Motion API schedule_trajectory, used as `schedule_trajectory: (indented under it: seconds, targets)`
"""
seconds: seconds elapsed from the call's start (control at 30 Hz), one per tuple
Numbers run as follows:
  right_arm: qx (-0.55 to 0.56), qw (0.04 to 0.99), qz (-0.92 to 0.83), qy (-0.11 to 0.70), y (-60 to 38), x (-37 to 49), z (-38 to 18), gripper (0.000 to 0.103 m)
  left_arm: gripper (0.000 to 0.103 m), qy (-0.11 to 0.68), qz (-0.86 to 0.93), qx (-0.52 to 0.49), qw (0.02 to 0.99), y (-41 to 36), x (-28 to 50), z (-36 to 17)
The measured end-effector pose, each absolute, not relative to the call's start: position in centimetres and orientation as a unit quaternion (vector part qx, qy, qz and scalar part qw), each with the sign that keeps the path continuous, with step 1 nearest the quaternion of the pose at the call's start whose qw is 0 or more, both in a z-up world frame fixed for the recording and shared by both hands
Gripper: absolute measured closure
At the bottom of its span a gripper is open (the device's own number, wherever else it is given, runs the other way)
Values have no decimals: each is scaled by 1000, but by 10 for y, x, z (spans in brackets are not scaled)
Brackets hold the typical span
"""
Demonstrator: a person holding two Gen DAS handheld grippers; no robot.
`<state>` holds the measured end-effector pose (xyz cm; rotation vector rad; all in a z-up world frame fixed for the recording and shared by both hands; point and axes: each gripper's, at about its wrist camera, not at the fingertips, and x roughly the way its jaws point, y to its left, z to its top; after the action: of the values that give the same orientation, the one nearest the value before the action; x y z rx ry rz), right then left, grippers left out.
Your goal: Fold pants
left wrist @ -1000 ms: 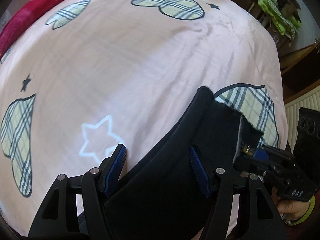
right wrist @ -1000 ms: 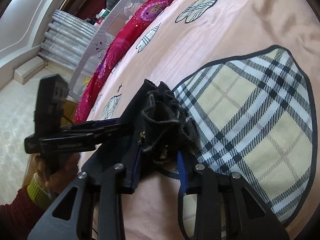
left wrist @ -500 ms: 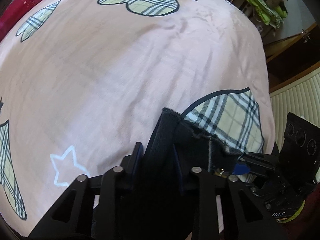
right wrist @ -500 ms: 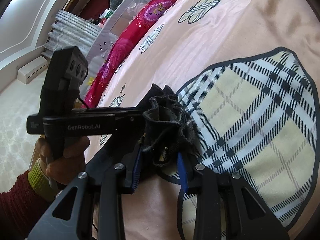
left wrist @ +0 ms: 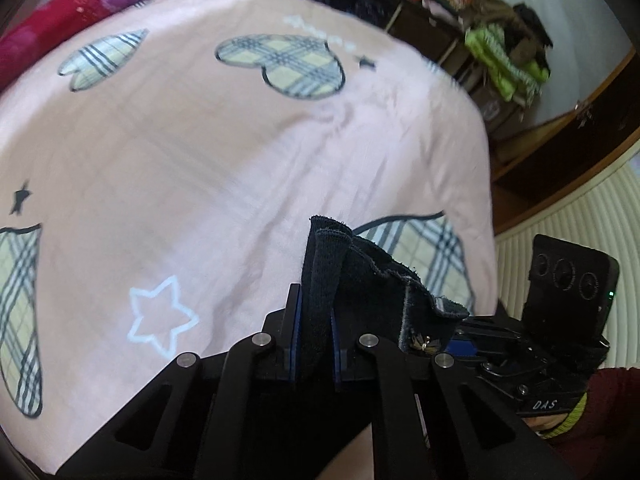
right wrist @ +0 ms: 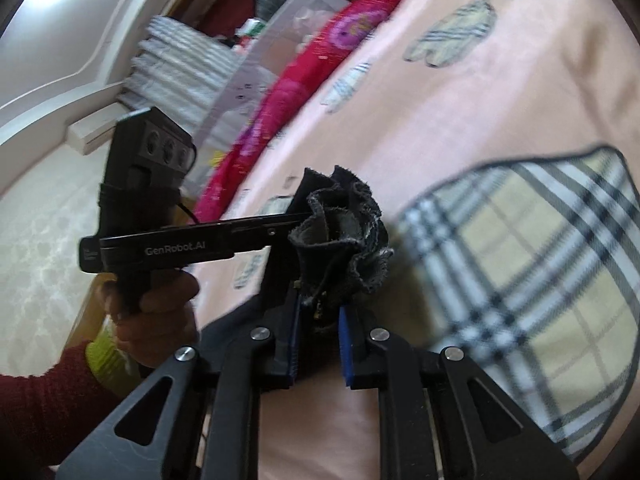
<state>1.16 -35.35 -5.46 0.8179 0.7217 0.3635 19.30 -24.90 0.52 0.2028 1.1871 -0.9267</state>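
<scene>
Left gripper [left wrist: 314,344]: black linkage arms with blue pads, clamped on a thick folded band of the pants [left wrist: 360,296].
Right gripper [right wrist: 318,344]: same black-and-blue build, pinched on a bunched, frayed edge of the pants [right wrist: 340,236]; a small metal fastener shows just above its pads.
Pants fabric: dark navy to black, soft and matte, edges raw and ruffled, gathered into upright folds between the two tools.
Pants position: near the bed's right front corner, held up off the bedsheet [left wrist: 240,160], the plaid heart patch [left wrist: 432,252] behind them.
Bedsheet: smooth pink cloth, lightly creased, printed with beige plaid hearts, small dark stars and a white star outline [left wrist: 160,320].
Red blanket [right wrist: 312,92]: fuzzy, magenta with flower shapes, along the bed's far edge.
Room: clothes pile [left wrist: 500,52] on dark furniture beyond the bed's far right corner; white ribbed radiator [left wrist: 580,248] at the right.
</scene>
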Motion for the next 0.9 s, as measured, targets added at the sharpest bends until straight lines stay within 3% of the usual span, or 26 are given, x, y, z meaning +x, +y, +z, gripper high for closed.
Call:
schedule_trajectory:
  seconds: [0.47, 0.9]
  targets:
    - [322, 816, 347, 330, -252, 33, 1, 85, 93, 485, -367, -23, 794, -93, 157, 65]
    - [218, 790, 391, 419, -153, 61, -30, 85, 98, 521, -258, -102, 807, 10, 135, 2]
